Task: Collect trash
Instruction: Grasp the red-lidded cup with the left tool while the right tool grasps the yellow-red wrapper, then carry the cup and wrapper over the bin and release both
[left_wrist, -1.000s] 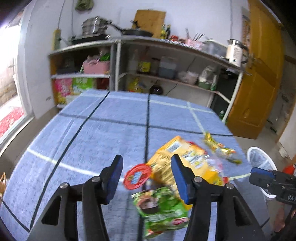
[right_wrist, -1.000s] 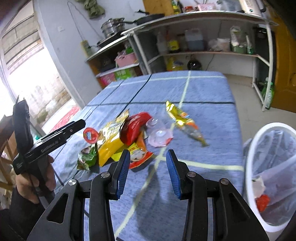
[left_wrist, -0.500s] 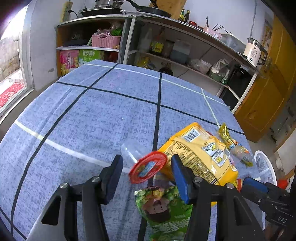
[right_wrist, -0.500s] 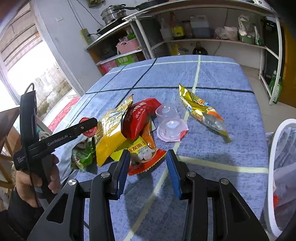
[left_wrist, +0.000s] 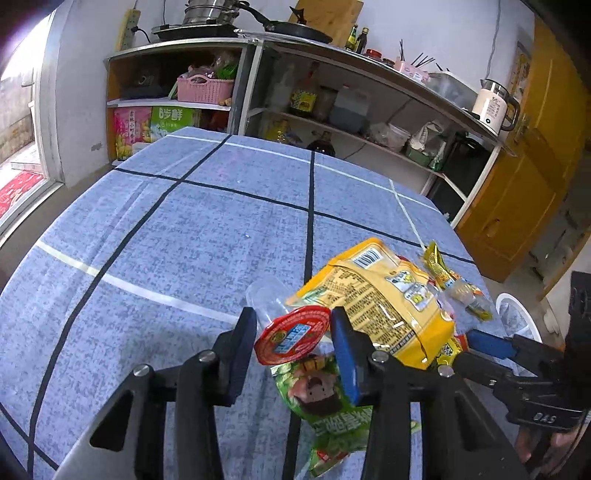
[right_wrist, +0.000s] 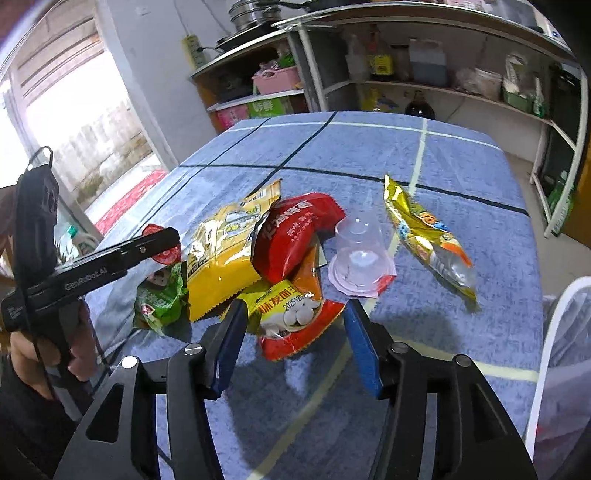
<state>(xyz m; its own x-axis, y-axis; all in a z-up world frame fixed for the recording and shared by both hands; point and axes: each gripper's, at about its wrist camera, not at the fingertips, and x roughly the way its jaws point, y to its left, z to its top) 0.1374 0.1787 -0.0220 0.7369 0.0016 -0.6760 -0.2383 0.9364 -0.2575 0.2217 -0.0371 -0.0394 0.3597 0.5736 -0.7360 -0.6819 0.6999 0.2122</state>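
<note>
A pile of trash lies on the blue checked tablecloth (left_wrist: 184, 229). My left gripper (left_wrist: 293, 341) is open, its fingers on either side of a clear cup with a red foil lid (left_wrist: 293, 334); whether they touch it I cannot tell. A green wrapper (left_wrist: 325, 398) lies under it and a big yellow bag (left_wrist: 376, 299) to its right. My right gripper (right_wrist: 293, 345) is open around the end of a red-and-yellow snack packet (right_wrist: 295, 317). Beyond it lie the yellow bag (right_wrist: 221, 254), a red bag (right_wrist: 291, 232), an upturned clear cup (right_wrist: 360, 251) and a gold wrapper (right_wrist: 428, 236).
A white mesh bin with a plastic liner (right_wrist: 565, 369) stands off the table's right edge; it also shows in the left wrist view (left_wrist: 517, 321). Metal shelves (left_wrist: 332, 110) with bottles, boxes and pans stand behind the table. An orange door (left_wrist: 528, 177) is at the right.
Both grippers have moved forward and down toward the pile. The red-lidded cup now sits between my left fingers, and the red-and-yellow packet sits between my right fingers.
</note>
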